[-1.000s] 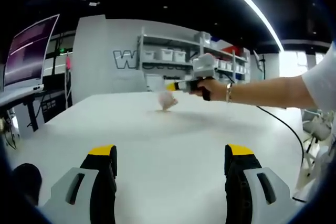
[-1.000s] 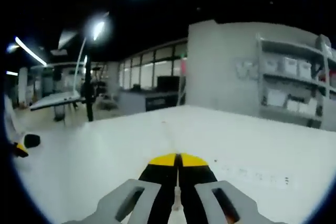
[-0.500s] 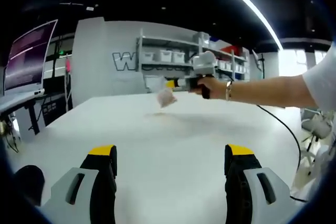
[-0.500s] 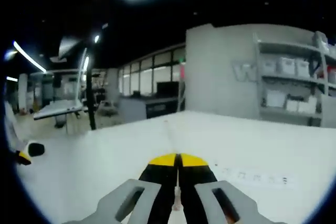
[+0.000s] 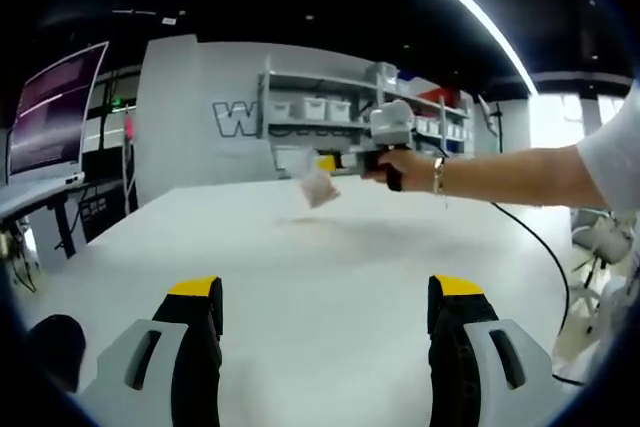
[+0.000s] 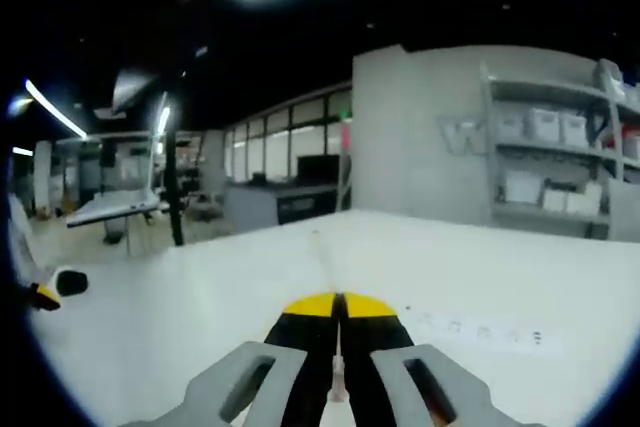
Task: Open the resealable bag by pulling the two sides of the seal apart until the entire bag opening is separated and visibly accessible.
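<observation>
bag: resealable bag [image 5: 318,187], small, clear/pale, hangs off the tip of the right gripper [image 5: 326,162] above the white table [image 5: 330,277]; in left gripper view at approx 12 o'clock of the table's far part, not touching the top.
hard to see: bag blurred and tiny; can't tell if seal is parted or what's inside. In right gripper view only a thin pale sliver [image 6: 338,387] shows between the jaws, rest of bag hidden under the gripper.
right gripper: right gripper view: jaws pressed together, yellow tips meeting at 6 o'clock, pinching that sliver of bag.
right hand: hand [image 5: 400,167] wraps the gripper's handle, bracelet at wrist, bare forearm stretched out level from 3 o'clock, white sleeve cut off at the view's edge.
left gripper: left gripper [image 5: 325,292] low at 6 o'clock of its own view, jaws wide apart, nothing between them, just bare table. Its yellow-black tip [image 6: 45,292] peeks in at 9 o'clock of right gripper view, mostly cut off.
table marks: faint row of small print [image 6: 480,332] on the top at approx 4 o'clock in right gripper view, unreadable.
around: grey wall w/ big letter "W" [image 5: 232,117], rest of word blocked by shelving w/ white bins [image 5: 320,107]. Monitor [image 5: 55,107] at 9 o'clock, screen text unreadable. Black cable [image 5: 545,247] trails off the table edge at 3 o'clock. Ceiling light strip [image 5: 470,7] at 1 o'clock.
</observation>
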Demonstrator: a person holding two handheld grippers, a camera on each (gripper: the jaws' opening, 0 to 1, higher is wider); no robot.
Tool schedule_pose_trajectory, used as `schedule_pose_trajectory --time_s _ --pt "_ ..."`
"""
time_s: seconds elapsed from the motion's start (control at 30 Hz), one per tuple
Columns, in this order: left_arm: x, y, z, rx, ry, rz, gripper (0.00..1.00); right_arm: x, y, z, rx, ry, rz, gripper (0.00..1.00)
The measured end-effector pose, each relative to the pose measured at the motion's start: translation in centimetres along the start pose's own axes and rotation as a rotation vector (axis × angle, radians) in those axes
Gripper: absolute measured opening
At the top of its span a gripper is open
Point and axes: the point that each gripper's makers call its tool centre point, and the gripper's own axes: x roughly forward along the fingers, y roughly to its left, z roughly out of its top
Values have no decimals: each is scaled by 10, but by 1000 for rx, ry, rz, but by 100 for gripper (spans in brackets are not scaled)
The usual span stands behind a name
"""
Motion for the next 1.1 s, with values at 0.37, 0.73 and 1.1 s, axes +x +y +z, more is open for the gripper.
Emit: schedule_pose_trajectory --time_s 0.37,0.73,1.1 --pt "-2 -6 3 8 -5 -5 83 -15 -7 0 -7 -7 -3 0" --pt "-6 -11 5 15 -8 -8 83 -20 -6 4 -8 -26 13 0" --pt "-7 -13 6 20 -8 -11 83 -32 0 5 -13 -42 25 0"
